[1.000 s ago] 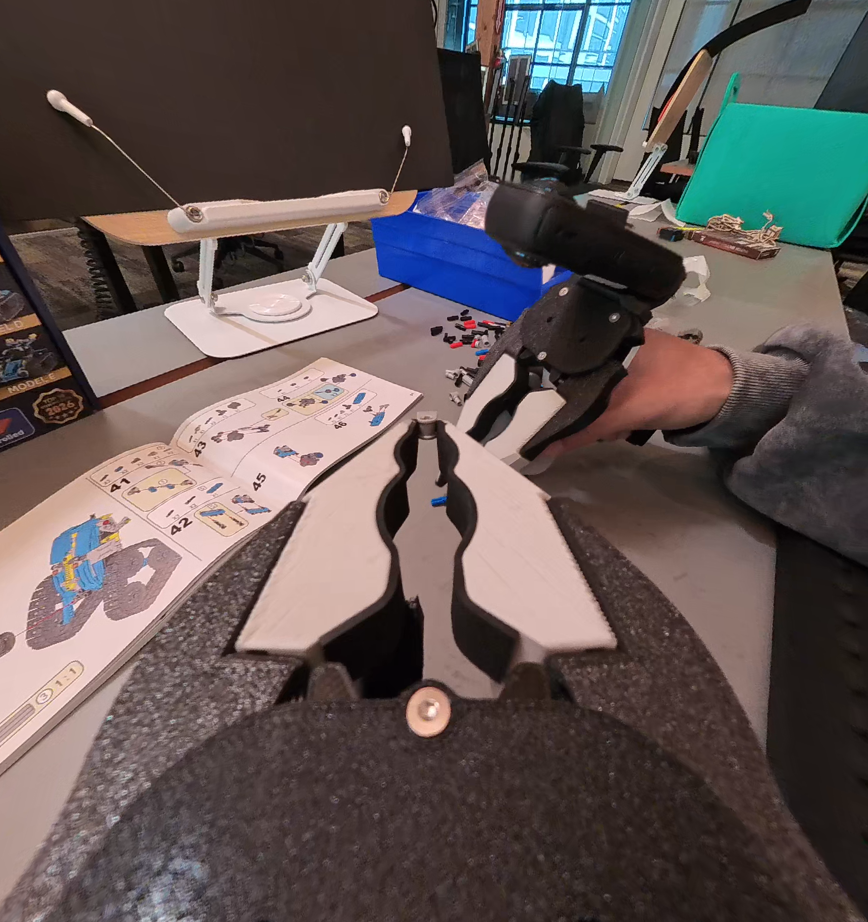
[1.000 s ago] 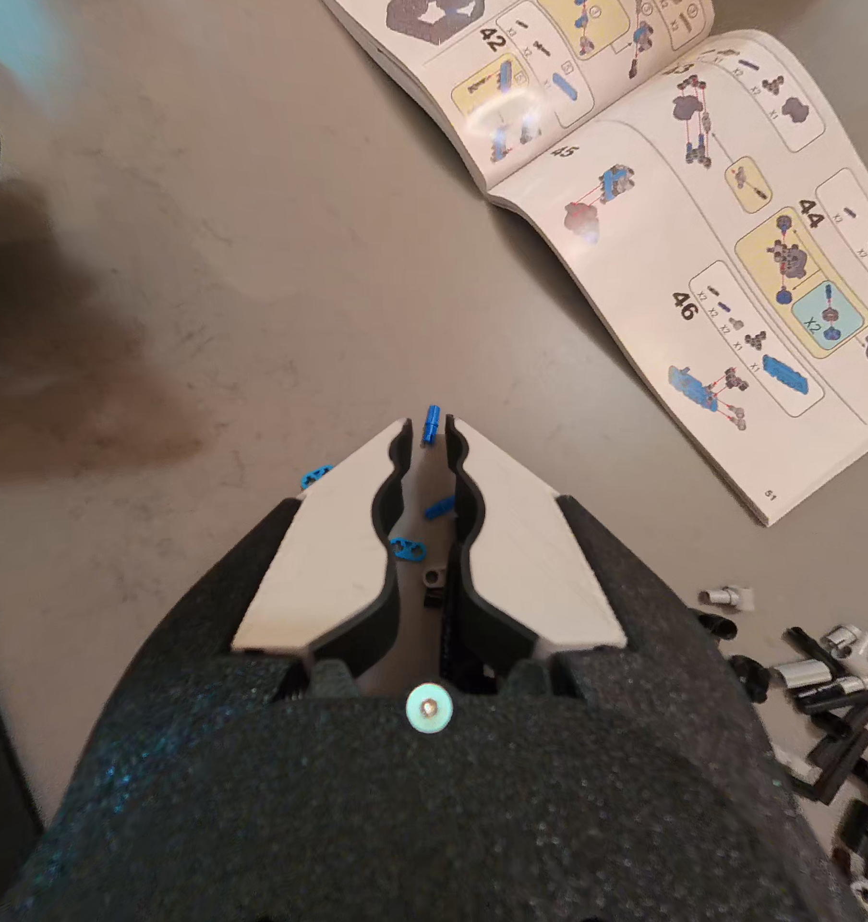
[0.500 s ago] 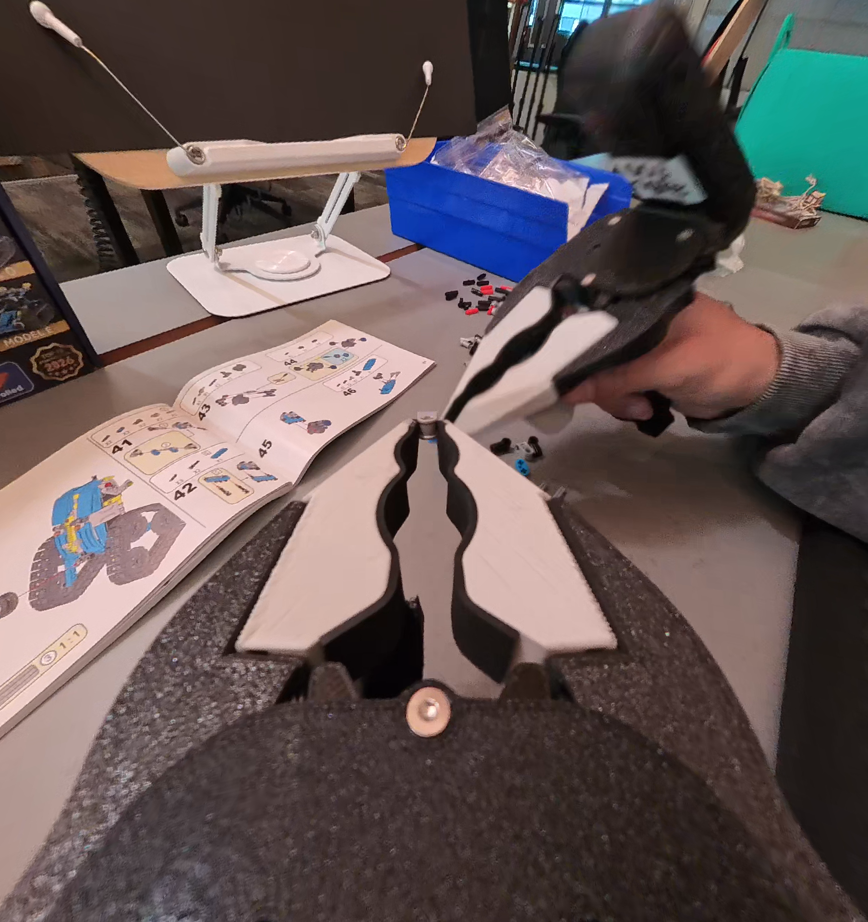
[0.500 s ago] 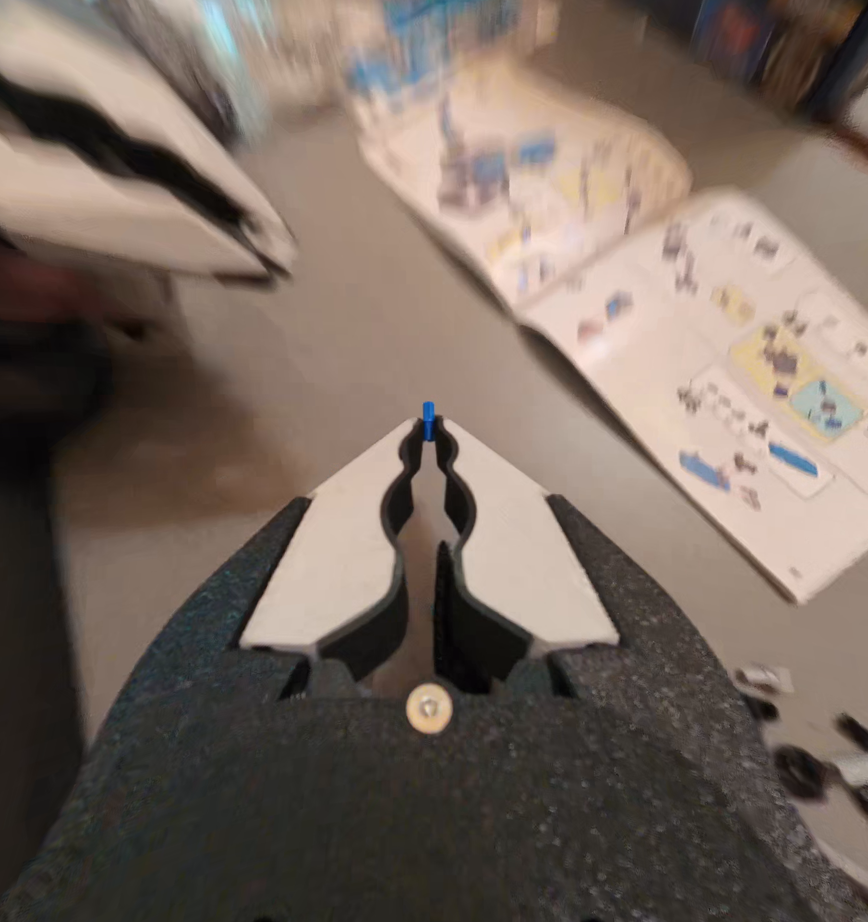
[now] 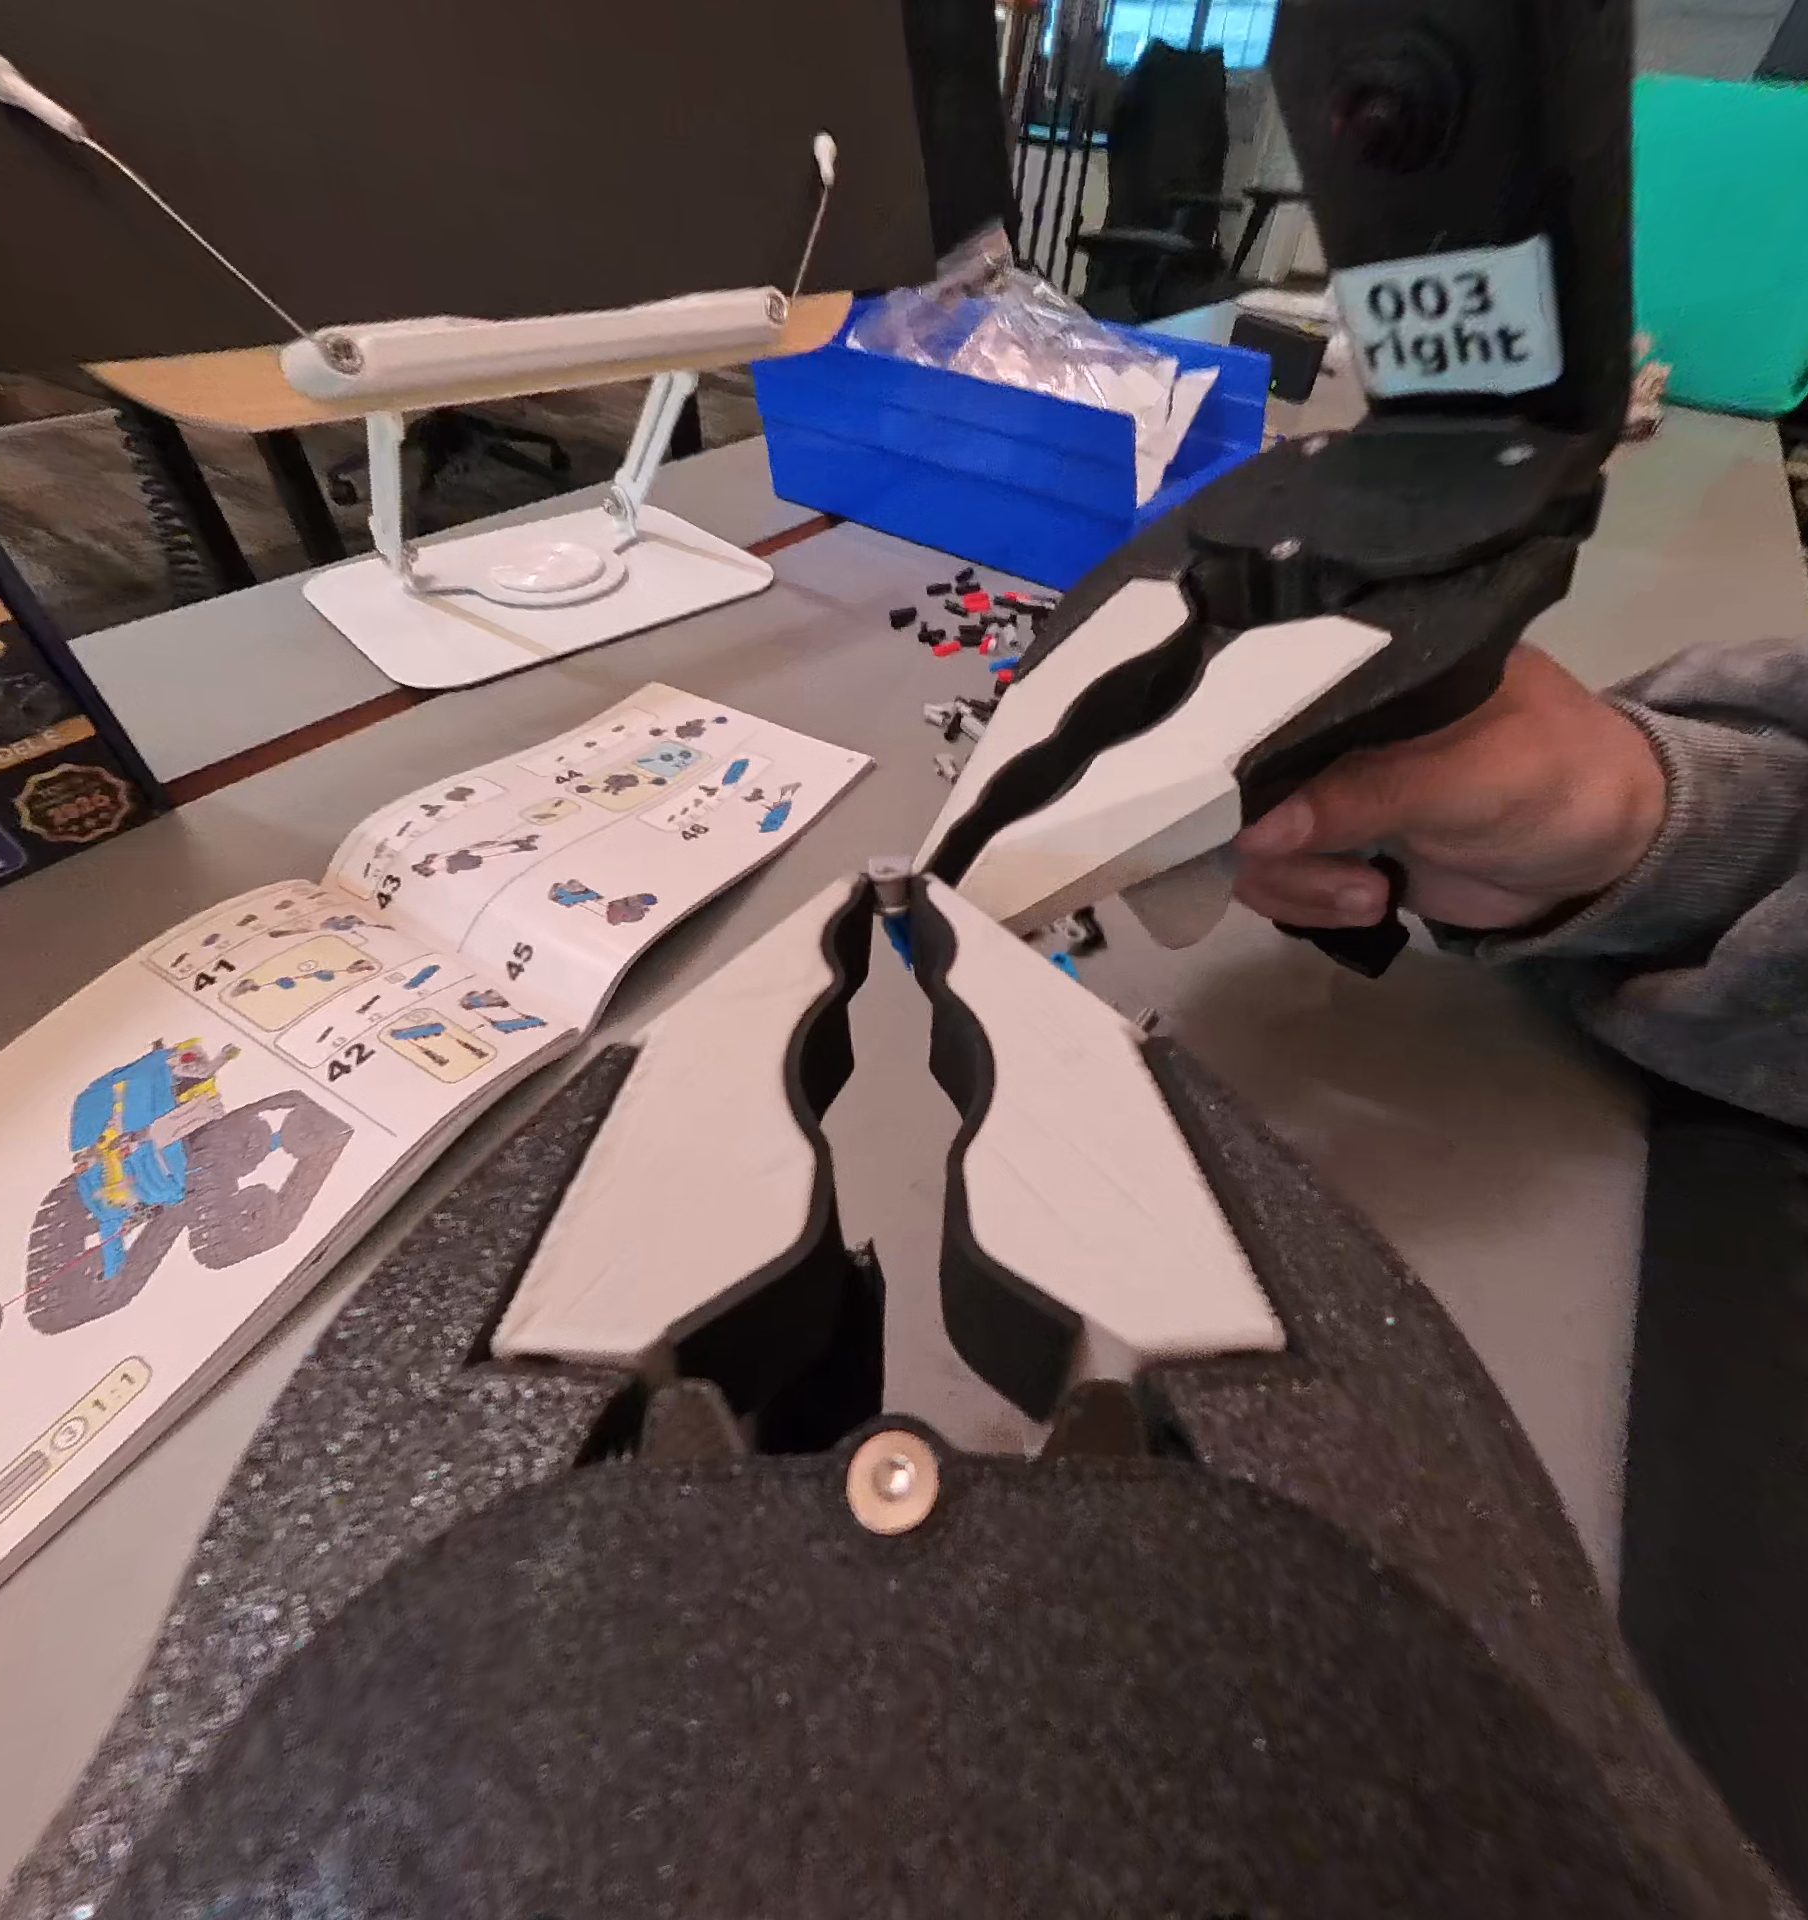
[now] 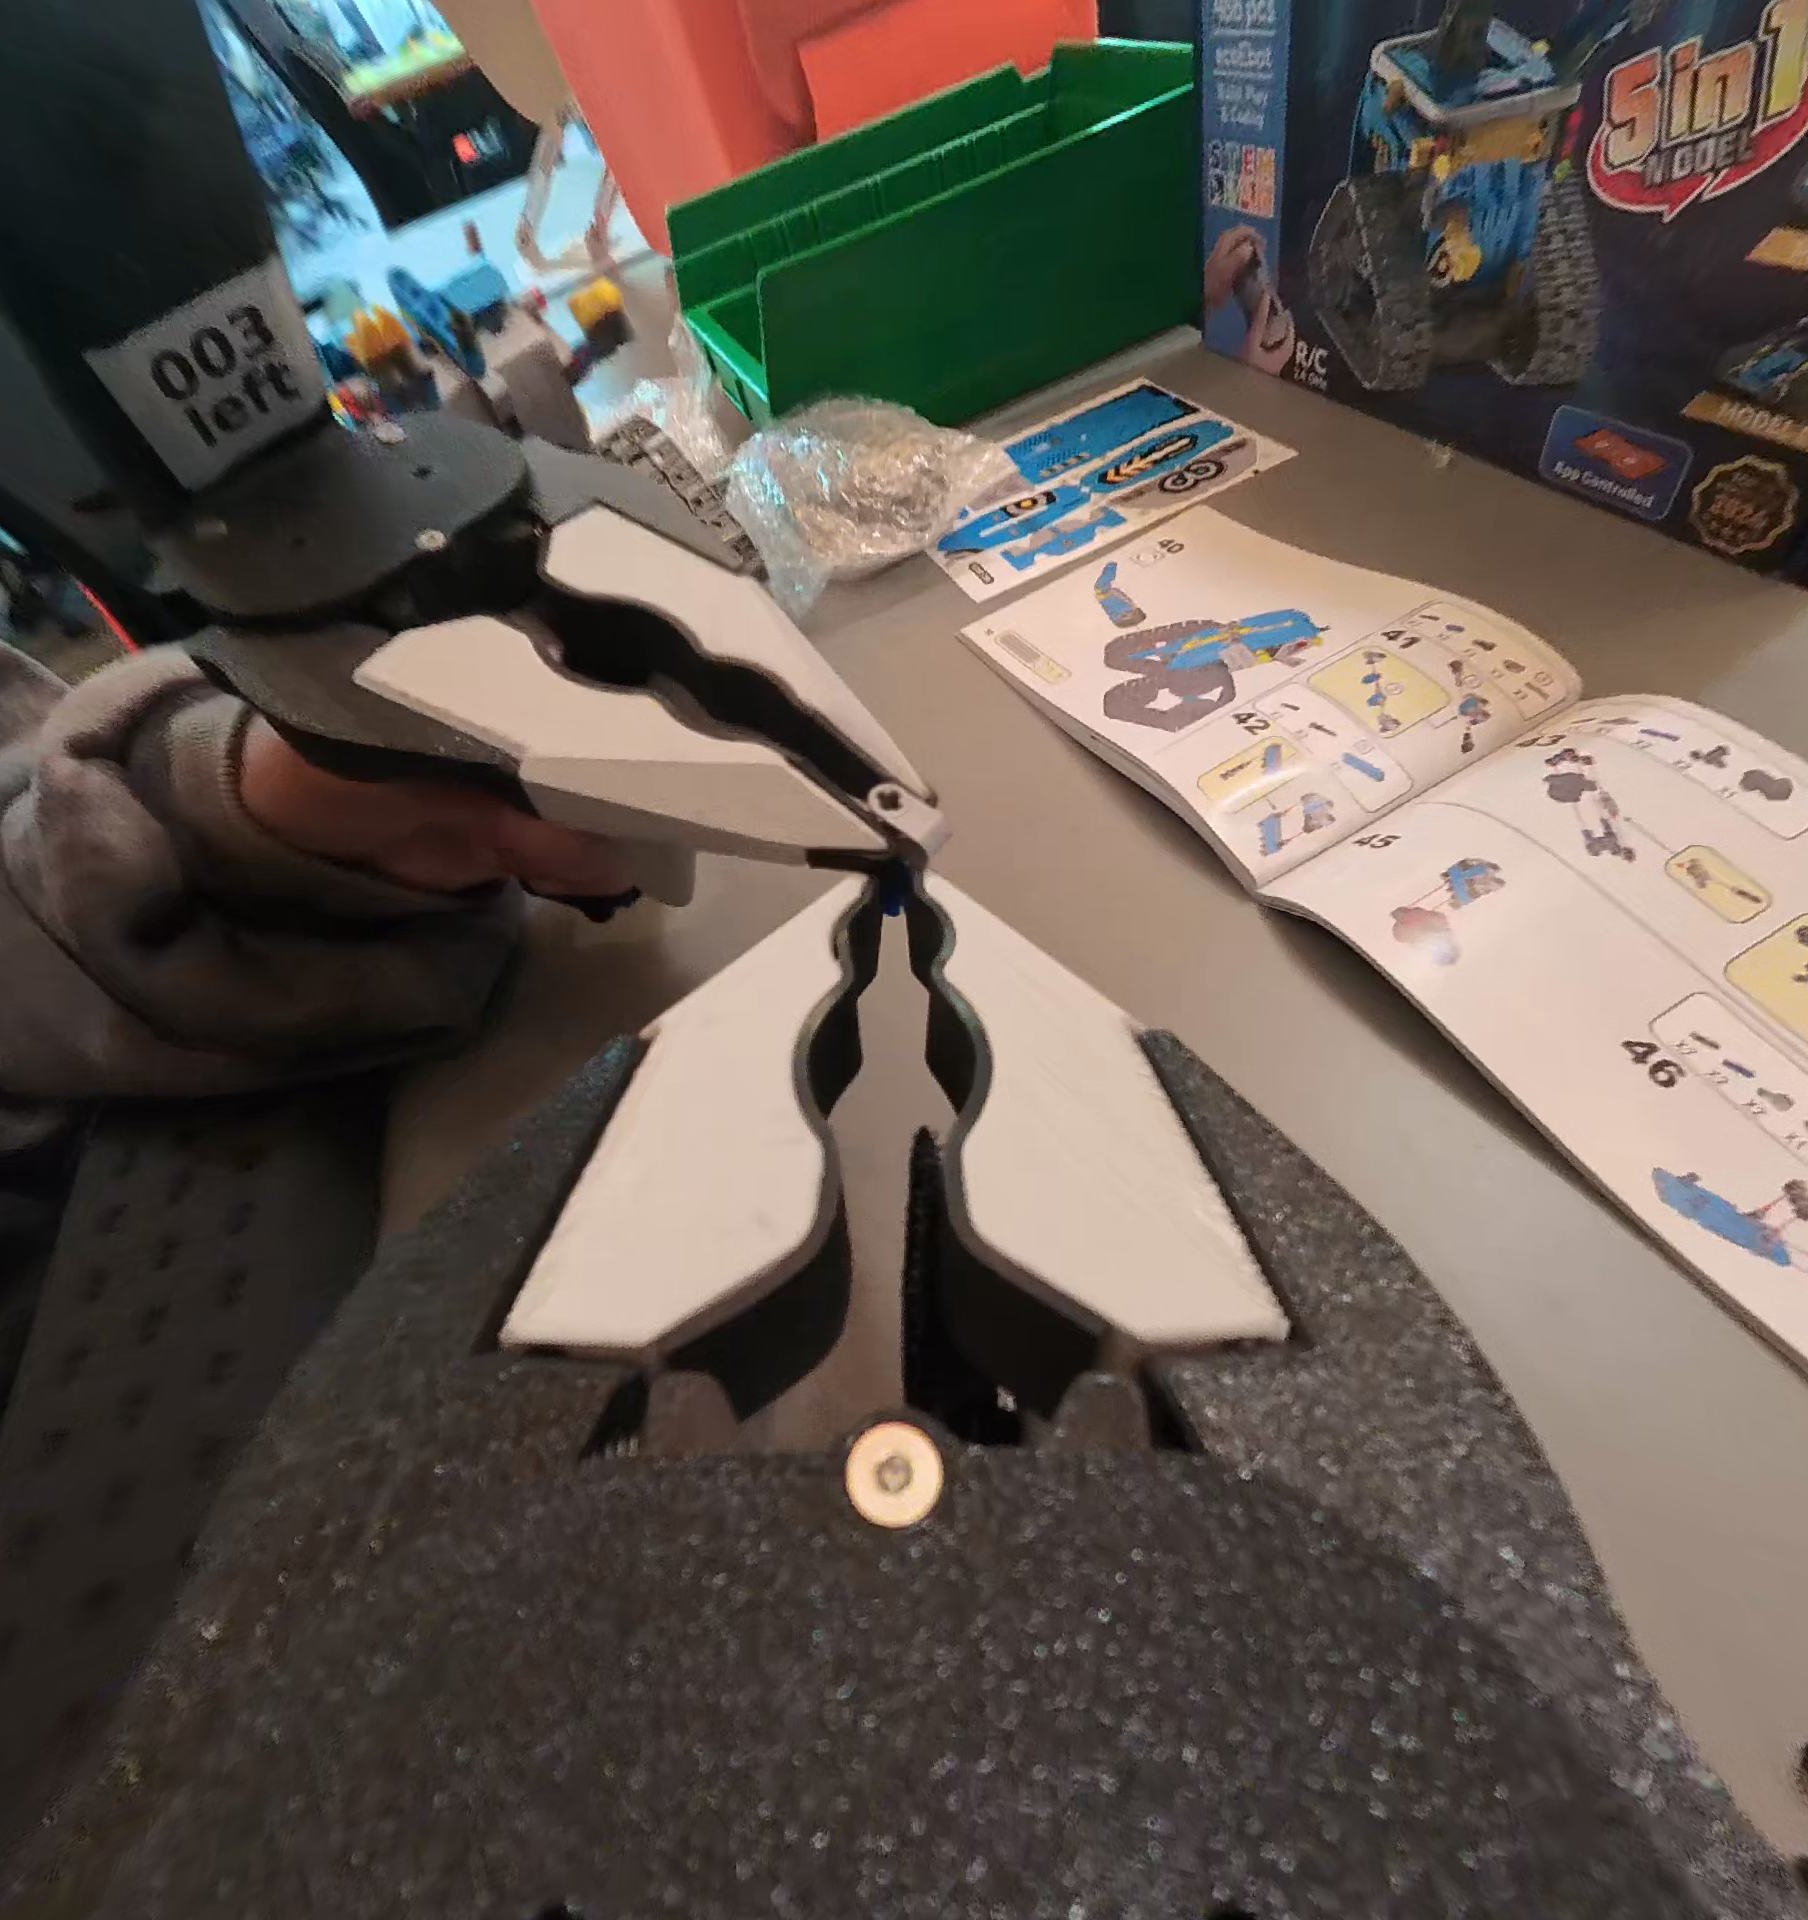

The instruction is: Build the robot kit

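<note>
My left gripper [image 5: 889, 896] is shut on a small grey connector piece [image 5: 887, 871] at its tips, held above the grey table. My right gripper [image 6: 887, 896] is shut on a small blue pin [image 6: 892, 898]. The two grippers meet tip to tip. In the left wrist view the right gripper [image 5: 944, 864] comes in from the upper right, and the blue pin [image 5: 898, 935] shows just under the grey piece. In the right wrist view the left gripper [image 6: 905, 831] comes in from the left with the grey piece [image 6: 905, 814] right above the pin. I cannot tell if pin and piece touch.
An open instruction booklet [image 5: 412, 935] lies on the table [image 5: 1347, 1143], also in the right wrist view [image 6: 1502, 831]. Small loose parts [image 5: 973, 623] lie before a blue bin [image 5: 983, 457]. A white stand [image 5: 536, 561], a green bin [image 6: 931, 260], a toy box [image 6: 1554, 208], a sticker sheet [image 6: 1108, 468] and a plastic bag [image 6: 858, 488] stand farther off. My two grippers' fingertips are within a few centimetres of each other.
My right gripper lifted off the table with the blue pin and swung up to the left gripper's tip. The left gripper kept its grey piece and hardly moved.
</note>
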The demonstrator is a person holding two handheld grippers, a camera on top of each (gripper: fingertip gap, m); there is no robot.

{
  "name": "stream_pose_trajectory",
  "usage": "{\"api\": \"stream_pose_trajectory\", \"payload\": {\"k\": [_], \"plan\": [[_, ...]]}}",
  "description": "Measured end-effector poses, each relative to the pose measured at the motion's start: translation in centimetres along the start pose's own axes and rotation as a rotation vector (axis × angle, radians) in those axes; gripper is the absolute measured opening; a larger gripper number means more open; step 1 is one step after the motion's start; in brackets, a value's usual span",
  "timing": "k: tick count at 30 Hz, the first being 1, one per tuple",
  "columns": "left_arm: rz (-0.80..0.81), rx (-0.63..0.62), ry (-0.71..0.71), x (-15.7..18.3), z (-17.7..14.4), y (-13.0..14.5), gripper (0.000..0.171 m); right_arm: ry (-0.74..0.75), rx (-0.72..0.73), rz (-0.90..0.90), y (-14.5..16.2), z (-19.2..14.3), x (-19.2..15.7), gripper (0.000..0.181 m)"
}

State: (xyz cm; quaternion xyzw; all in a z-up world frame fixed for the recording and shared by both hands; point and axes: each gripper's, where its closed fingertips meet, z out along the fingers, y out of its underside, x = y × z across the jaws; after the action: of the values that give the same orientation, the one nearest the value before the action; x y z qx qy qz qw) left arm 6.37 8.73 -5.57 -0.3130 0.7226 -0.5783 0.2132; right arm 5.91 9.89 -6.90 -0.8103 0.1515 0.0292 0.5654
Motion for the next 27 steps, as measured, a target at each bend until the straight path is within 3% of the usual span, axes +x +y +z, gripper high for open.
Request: {"api": "stream_pose_trajectory", "payload": {"k": [4,10,18,27], "plan": [[-0.021,0.003,0.008,-0.1,0.0,0.0,0.006,0.031,-0.007,-0.055,0.0,0.0,0.0,0.004],[-0.228,0.104,0.021,-2.2,-1.4,-1.3,0.006,0.029,0.070,-0.051,-1.2,-0.8,0.1,0.004],[-0.143,0.041,0.085,0.2,-0.3,-0.4,0.006,0.007,0.051,-0.091,-0.7,-1.2,-0.4,0.004],[-0.145,-0.022,0.024,-0.1,0.6,0.9,0.006,0.056,0.001,-0.047,0.5,-0.4,0.5,0.004]]}}
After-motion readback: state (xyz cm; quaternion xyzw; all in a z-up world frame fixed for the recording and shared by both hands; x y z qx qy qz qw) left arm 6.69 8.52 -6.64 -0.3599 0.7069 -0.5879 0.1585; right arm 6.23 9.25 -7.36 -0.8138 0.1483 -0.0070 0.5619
